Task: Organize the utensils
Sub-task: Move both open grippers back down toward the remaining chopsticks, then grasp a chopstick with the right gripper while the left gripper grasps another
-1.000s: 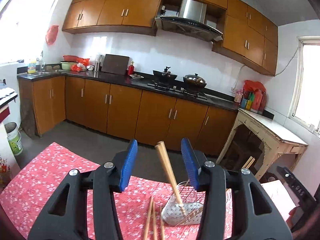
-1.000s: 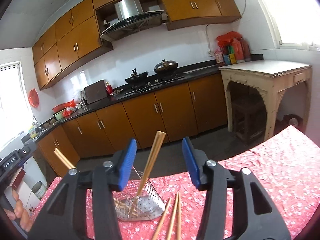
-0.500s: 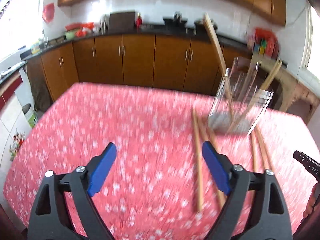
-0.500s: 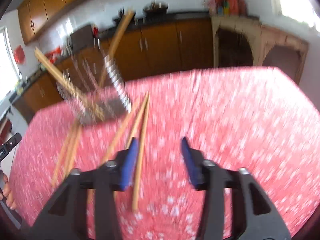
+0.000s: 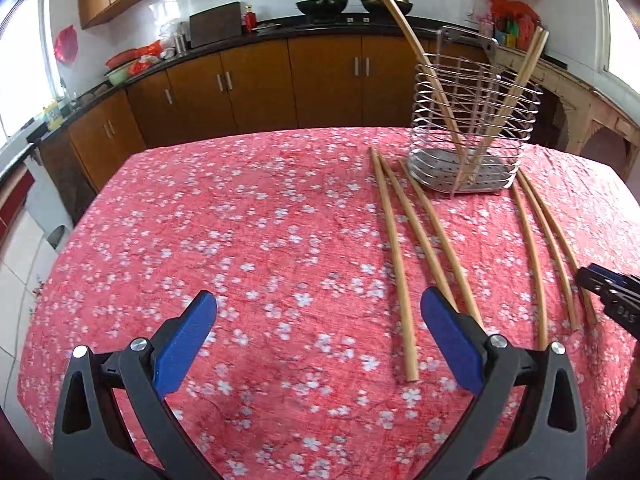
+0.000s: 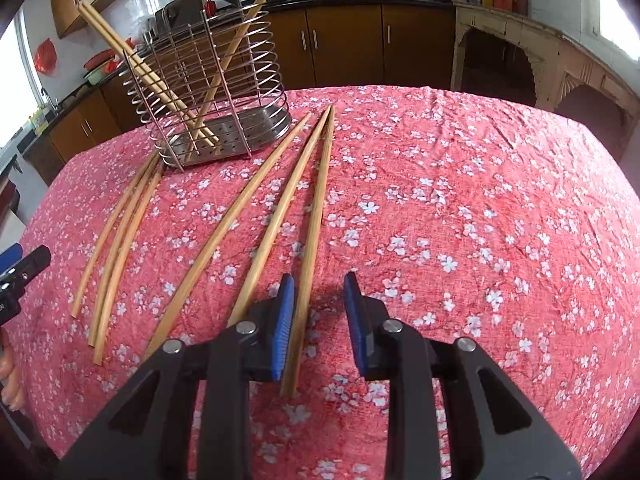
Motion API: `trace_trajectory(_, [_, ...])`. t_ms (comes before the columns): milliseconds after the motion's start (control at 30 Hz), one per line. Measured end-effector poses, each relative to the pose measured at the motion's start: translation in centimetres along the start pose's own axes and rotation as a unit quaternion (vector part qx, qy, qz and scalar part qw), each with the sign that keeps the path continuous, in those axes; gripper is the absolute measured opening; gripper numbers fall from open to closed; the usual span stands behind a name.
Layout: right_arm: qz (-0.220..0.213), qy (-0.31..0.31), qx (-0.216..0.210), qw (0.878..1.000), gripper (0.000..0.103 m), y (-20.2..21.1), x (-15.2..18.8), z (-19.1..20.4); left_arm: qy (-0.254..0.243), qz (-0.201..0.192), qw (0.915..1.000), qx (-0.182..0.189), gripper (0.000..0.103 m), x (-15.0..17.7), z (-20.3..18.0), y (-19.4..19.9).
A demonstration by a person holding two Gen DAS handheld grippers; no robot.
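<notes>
Hovering over the floral tablecloth (image 5: pixel 248 240), the left gripper (image 5: pixel 318 332) gapes wide and the right gripper (image 6: pixel 319 312) is open, both empty; 6 chopsticks (image 6: pixel 280 216) lie near the wire holder (image 6: pixel 216 92), which has 3 inside.

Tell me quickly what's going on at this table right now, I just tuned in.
A person with two handheld grippers is sorting chopsticks into a wire utensil holder on the red floral tablecloth. Three chopsticks stand in the holder; six lie loose on the cloth in two groups of three. The right gripper is open, low over the cloth, with the nearest loose chopstick running between its fingers, not clamped. The left gripper hangs wide open and empty.
</notes>
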State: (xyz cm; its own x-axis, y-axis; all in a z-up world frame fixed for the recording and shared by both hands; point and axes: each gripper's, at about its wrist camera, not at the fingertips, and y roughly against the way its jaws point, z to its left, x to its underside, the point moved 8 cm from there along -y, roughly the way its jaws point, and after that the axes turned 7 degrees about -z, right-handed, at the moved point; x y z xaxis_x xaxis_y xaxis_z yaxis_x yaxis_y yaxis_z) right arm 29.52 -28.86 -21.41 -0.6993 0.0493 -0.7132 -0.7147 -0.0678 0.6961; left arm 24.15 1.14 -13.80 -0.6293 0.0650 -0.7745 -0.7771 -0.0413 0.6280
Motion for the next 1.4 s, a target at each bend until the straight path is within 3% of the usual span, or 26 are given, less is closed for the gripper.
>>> trace_trajectory(133, [-0.007,0.012,0.027,1.0,0.008,-0.5,0.0,-0.1,-0.017,0.003,0.9997,0.015,0.101,0.4,-1.6,-0.1])
trace_trajectory(267, [-0.01,-0.043,0.05,0.998,0.008,-0.7,-0.6,-2.8,-0.048,-0.005,0.9988,0.01,0.095,0.5,-2.9,0.0])
trace_trajectory(367, [-0.012,-0.074,0.064,0.995,0.008,-0.7,-0.7,-4.5,-0.056,0.01,0.9984,0.003,0.084,0.9,-3.3,-0.5])
trace_trajectory(500, [-0.014,-0.059,0.066,0.996,0.008,-0.6,-0.7,-4.5,-0.041,0.036,0.9985,0.006,0.066,1.2,-3.2,-1.9])
trace_trajectory(667, [-0.017,-0.046,0.069,0.996,0.008,-0.4,-0.3,-4.5,-0.039,0.044,0.9983,0.001,0.058,1.1,-3.6,-3.1])
trace_trajectory(867, [-0.018,-0.035,0.065,0.997,0.008,-0.8,-0.5,-3.6,-0.026,0.054,0.9981,0.012,0.03,1.5,-4.0,-4.2])
trace_trajectory(933, [-0.018,-0.037,0.063,0.997,0.008,-0.8,-0.6,-3.6,-0.016,0.06,0.998,0.006,0.013,1.4,-3.3,-4.4])
trace_trajectory(1133, [-0.016,-0.05,0.065,0.997,0.008,0.1,-0.4,-5.3,0.024,0.067,0.9975,0.003,0.013,1.4,0.6,-4.6])
trace_trajectory(1400, [-0.018,-0.045,0.067,0.997,0.008,0.0,-0.4,-5.1,0.006,0.043,0.999,0.001,0.016,2.0,0.8,-3.9])
